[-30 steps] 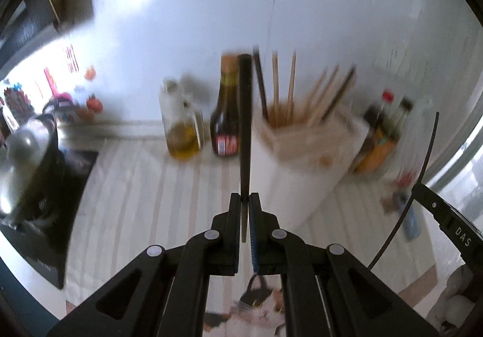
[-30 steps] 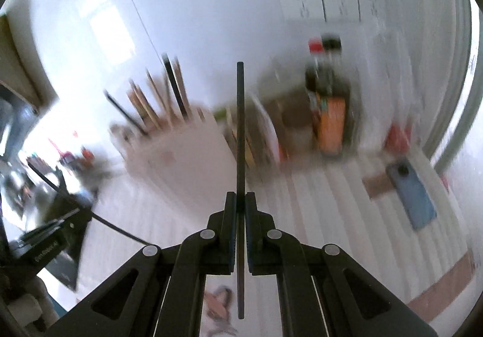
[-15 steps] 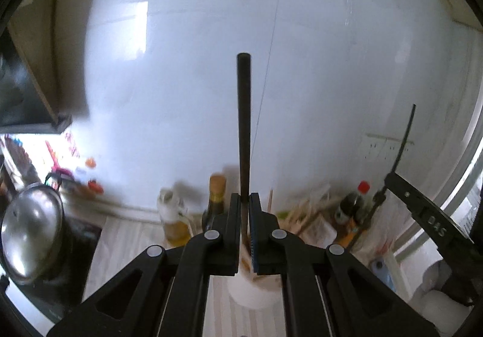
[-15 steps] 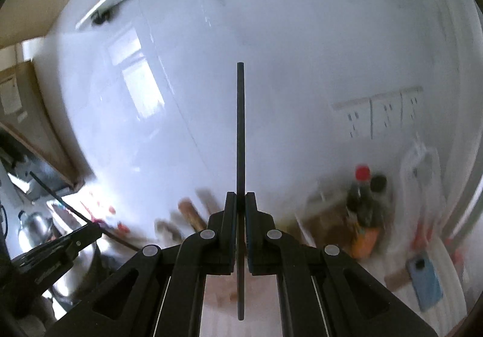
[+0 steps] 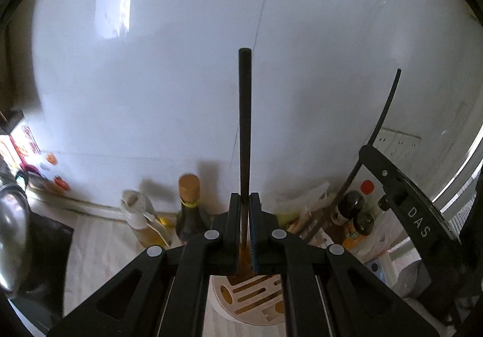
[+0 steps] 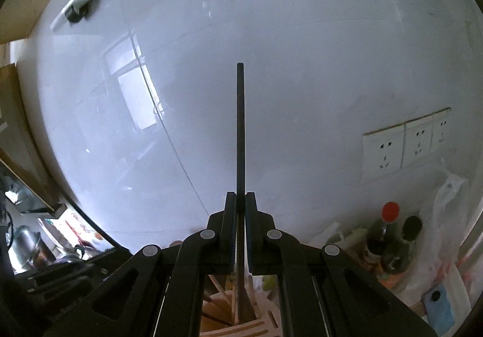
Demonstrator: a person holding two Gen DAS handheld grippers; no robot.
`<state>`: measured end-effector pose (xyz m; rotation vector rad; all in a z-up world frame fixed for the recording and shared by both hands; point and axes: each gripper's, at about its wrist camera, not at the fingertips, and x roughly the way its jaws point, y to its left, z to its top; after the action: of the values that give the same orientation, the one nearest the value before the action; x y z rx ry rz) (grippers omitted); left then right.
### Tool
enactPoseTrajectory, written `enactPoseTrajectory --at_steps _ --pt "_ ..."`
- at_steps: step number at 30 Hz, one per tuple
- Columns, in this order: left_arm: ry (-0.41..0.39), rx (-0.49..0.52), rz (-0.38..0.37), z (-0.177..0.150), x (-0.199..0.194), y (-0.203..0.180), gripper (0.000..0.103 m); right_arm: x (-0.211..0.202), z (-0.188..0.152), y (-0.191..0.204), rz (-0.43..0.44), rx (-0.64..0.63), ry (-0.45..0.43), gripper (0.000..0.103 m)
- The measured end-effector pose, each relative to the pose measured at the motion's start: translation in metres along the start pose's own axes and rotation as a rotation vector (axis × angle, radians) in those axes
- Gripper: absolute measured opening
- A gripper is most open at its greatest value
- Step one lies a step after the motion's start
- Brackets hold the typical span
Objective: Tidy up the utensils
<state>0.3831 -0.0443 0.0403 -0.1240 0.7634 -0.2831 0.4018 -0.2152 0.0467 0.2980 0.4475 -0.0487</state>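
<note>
My left gripper [image 5: 244,201] is shut on a dark chopstick [image 5: 244,125] that stands upright against the white wall. Below it sits the white utensil holder [image 5: 256,291] with its slotted wooden top, its lower part behind my fingers. To the right in the left wrist view, the right gripper [image 5: 369,149] holds a thin black chopstick [image 5: 388,107] slanting up. My right gripper [image 6: 240,201] is shut on that thin black chopstick [image 6: 240,131], upright in its own view. The holder [image 6: 241,316] with wooden chopsticks shows under it.
Sauce bottles [image 5: 188,210], an oil bottle [image 5: 142,219] and a dark stove with a steel pot [image 5: 12,237] line the striped counter. More bottles [image 6: 389,240], a plastic bag [image 6: 446,216], a blue phone [image 6: 437,303] and wall sockets [image 6: 404,146] lie right.
Both grippers have risen and tipped upward, each keeping its chopstick. The holder has dropped from mid-view to the bottom edge, and the wall now fills both views.
</note>
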Motion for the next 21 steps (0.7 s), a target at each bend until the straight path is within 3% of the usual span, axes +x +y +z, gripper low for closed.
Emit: enactPoseTrajectory --at_steps 14,21 --pt "0.082 -0.019 -0.017 -0.017 0.032 -0.001 0.003 0.036 -0.047 -0.008 0.025 -0.004 0.018 0.005" --pt "0.105 -0.027 -0.041 -0.018 0.029 0.003 0.003 0.046 -0.057 -0.014 0.08 -0.012 0.126 0.006"
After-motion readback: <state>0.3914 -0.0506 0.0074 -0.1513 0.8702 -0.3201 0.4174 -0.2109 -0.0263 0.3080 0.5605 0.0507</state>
